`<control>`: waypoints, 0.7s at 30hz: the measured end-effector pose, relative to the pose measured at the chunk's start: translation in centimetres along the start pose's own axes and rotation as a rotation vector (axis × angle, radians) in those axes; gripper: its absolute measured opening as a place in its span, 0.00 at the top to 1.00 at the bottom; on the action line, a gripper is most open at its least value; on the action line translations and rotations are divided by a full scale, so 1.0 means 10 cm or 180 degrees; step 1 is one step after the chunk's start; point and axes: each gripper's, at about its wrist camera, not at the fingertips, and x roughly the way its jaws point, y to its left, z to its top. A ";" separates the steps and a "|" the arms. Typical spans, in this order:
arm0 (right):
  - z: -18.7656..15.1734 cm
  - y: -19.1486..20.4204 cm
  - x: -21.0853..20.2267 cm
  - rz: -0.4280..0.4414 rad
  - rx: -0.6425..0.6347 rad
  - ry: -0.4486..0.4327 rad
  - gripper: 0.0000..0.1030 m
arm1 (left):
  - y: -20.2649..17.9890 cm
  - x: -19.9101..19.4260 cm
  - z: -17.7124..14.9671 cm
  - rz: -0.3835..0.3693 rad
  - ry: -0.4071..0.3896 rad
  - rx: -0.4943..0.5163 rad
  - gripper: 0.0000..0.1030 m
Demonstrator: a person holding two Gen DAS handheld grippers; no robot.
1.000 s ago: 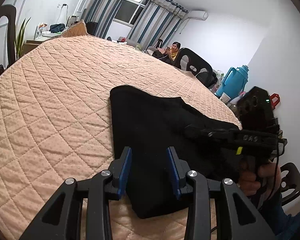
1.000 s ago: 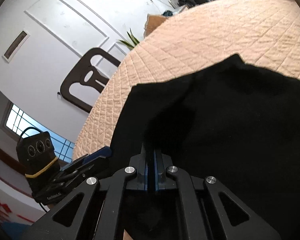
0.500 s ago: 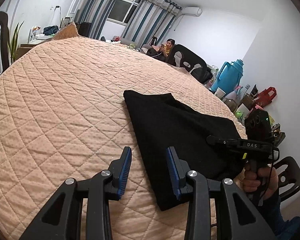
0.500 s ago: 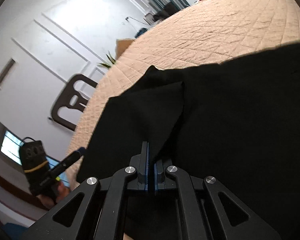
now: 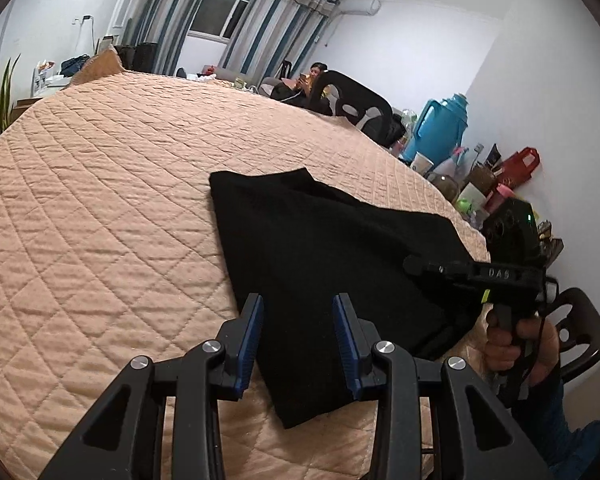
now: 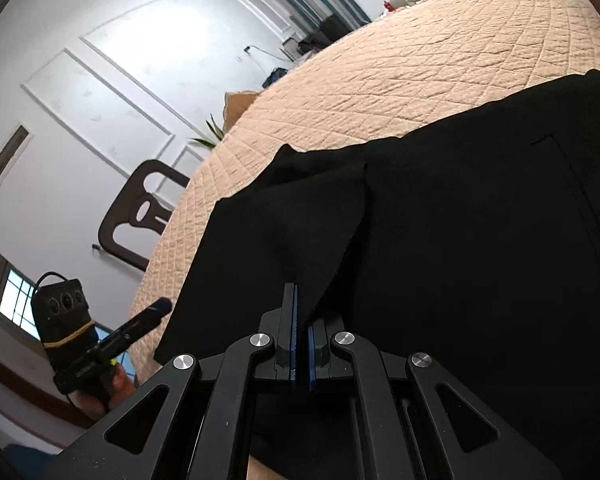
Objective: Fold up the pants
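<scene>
Left gripper (image 5: 298, 332) hangs just above the near end of the black pants (image 5: 324, 264), its 2 blue-padded fingers (image 5: 251, 336) spread wide with nothing between them but the cloth below; whether they touch the fabric I cannot tell. Right gripper (image 6: 301, 340) has its 2 pads pressed almost together, pinching a folded edge of the pants (image 6: 460, 248) that rises to a point right at the fingertips. In the left wrist view the right gripper (image 5: 424, 266) reaches in over the pants' right edge, held by a hand (image 5: 520, 344). The pants lie folded on the peach quilted bedspread (image 5: 100, 220), running away from both grippers, with 1 corner near the bed's front edge.
</scene>
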 end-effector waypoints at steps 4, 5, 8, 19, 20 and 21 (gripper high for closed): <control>0.10 -0.01 0.04 -0.0003 0.0071 0.0053 0.94 | -0.02 0.05 0.07 0.0001 0.0020 0.0042 0.62; 0.13 0.00 0.05 -0.0009 0.0070 0.0068 0.91 | -0.02 0.06 0.08 0.0009 0.0028 0.0056 0.62; 0.27 -0.01 0.17 -0.0025 0.0140 0.0200 0.87 | -0.05 0.13 0.17 0.0053 0.0052 0.0126 0.62; 0.60 -0.13 0.14 -0.0734 0.0115 -0.0138 0.88 | 0.02 0.42 0.45 0.0259 0.0173 0.0146 0.62; 0.60 -0.13 0.07 -0.0818 0.0094 -0.0205 0.88 | 0.03 0.44 0.48 0.0269 0.0178 0.0131 0.62; 0.57 -0.12 0.00 -0.0842 0.0073 -0.0282 0.88 | 0.04 0.46 0.50 0.0286 0.0178 0.0121 0.62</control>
